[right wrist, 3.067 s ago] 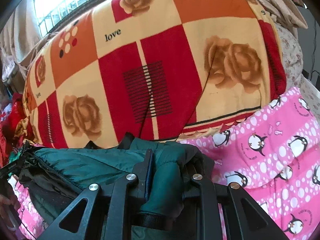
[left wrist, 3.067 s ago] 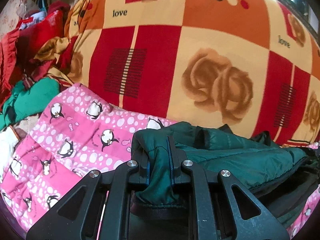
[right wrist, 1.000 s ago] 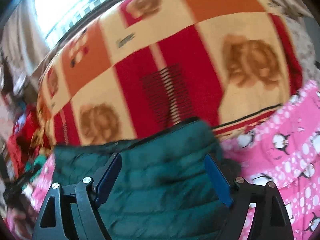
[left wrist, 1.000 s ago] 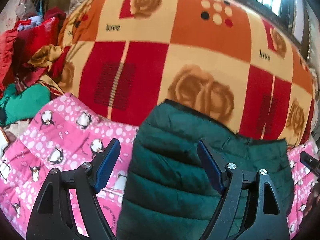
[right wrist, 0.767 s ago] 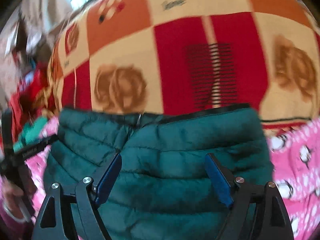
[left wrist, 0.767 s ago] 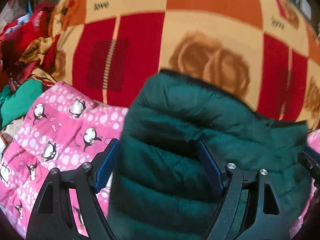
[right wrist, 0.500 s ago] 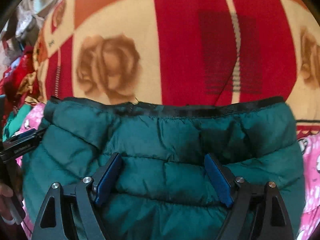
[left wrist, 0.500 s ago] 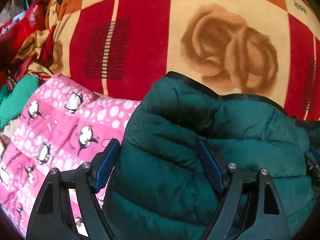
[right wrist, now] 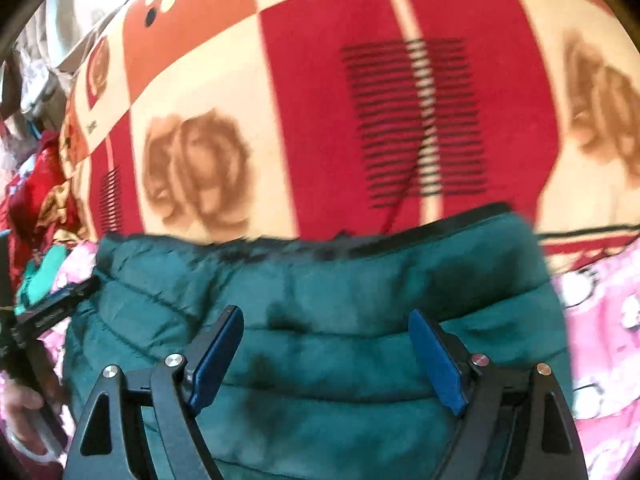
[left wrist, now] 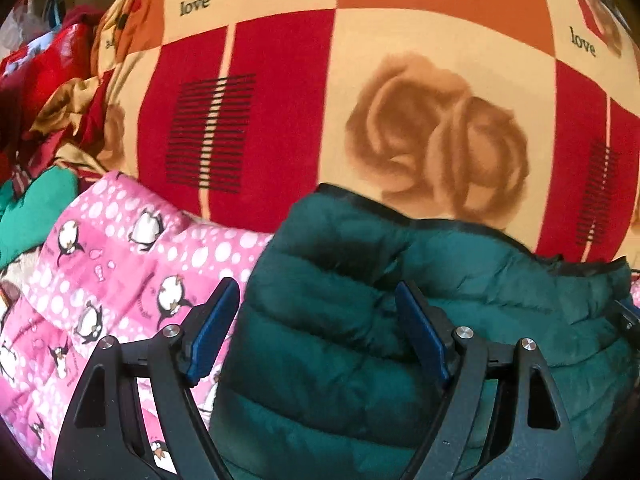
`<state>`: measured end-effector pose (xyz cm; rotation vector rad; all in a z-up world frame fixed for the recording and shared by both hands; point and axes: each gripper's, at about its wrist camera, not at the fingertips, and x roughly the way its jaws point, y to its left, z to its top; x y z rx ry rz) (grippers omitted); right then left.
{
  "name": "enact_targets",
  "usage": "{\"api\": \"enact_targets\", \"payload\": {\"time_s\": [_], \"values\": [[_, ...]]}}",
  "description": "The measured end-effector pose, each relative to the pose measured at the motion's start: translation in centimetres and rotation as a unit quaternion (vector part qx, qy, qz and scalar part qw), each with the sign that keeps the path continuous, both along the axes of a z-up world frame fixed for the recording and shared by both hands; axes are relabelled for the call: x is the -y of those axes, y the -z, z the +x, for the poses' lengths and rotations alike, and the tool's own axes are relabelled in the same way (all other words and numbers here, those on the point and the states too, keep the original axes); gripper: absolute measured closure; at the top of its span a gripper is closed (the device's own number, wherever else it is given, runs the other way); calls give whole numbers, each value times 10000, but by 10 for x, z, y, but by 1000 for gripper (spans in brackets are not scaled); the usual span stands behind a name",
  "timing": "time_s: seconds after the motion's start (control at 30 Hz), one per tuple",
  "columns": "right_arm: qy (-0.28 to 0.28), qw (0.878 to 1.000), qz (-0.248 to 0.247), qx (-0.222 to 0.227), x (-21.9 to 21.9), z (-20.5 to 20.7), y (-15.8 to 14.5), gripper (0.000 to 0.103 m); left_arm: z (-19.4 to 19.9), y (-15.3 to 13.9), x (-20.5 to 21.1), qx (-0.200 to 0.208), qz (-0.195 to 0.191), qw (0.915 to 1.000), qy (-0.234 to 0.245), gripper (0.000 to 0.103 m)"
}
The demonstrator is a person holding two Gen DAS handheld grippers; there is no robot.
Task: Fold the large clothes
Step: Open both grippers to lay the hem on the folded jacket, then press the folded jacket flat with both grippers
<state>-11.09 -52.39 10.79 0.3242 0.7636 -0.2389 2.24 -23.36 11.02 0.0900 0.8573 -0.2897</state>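
Left gripper (left wrist: 318,332) open wide, blue pads apart, nothing pinched. Its left finger (left wrist: 212,332) sits over the pink penguin blanket (left wrist: 120,264) just off the jacket's edge; its right finger (left wrist: 420,332) is over the jacket. Cannot tell if either pad touches fabric.

Dark green puffer jacket (left wrist: 360,320) lies folded in the lower half of the left wrist view, from about 5 to 7 o'clock, black-trimmed edge facing up toward 12. It rests partly on the pink blanket at 8 o'clock and partly on the red, orange and cream rose blanket (left wrist: 280,100), which fills everything from 10 to 2 o'clock. Heap of red and gold cloth (left wrist: 48,92) at 10 o'clock, a bit of bright green cloth (left wrist: 32,208) at 9.

Right gripper (right wrist: 326,350) also open wide, both blue pads hanging over the jacket (right wrist: 320,300), nothing clamped between them. View is a little blurred. Jacket fills the middle and bottom of the right wrist view, its black-trimmed edge running across at centre, rose blanket (right wrist: 320,100) beyond it at 12, pink blanket (right wrist: 600,320) at 3 to 4 o'clock. At 8 o'clock the other gripper's black finger tip reaches the jacket's left edge, with a person's hand (right wrist: 24,412) on that tool at 8, low in the corner.
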Motion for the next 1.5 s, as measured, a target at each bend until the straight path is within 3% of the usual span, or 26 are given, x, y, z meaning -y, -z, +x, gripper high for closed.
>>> {"api": "enact_targets", "payload": {"time_s": [0.23, 0.37, 0.53, 0.63, 0.8, 1.07, 1.23, 1.5], "values": [[541, 9981, -119, -282, 44, -12, 18, 20, 19, 24, 20, -271, 375, 9989, 83, 22], [760, 9961, 110, -435, 59, -11, 41, 20, 25, 33, 28, -307, 511, 9981, 121, 22], [928, 9944, 416, -286, 74, -18, 54, 20, 28, 38, 29, -392, 480, 9980, 141, 21], [936, 9941, 483, -274, 76, -27, 47, 20, 30, 41, 24, -406, 410, 9982, 151, 20], [997, 9933, 558, 195, 71, -68, 16, 20, 33, 43, 22, -427, 302, 9985, 129, 20], [1192, 9909, 610, 123, 78, -76, 53, 20, 32, 46, 21, -340, 212, 9992, 76, 19], [1161, 9921, 472, 60, 62, -69, 41, 20, 19, 34, 15, -311, 159, 9994, 46, 19], [1063, 9926, 456, 380, 41, -114, 14, 20, -12, 14, -6, -276, -103, 9996, 26, 19]]}}
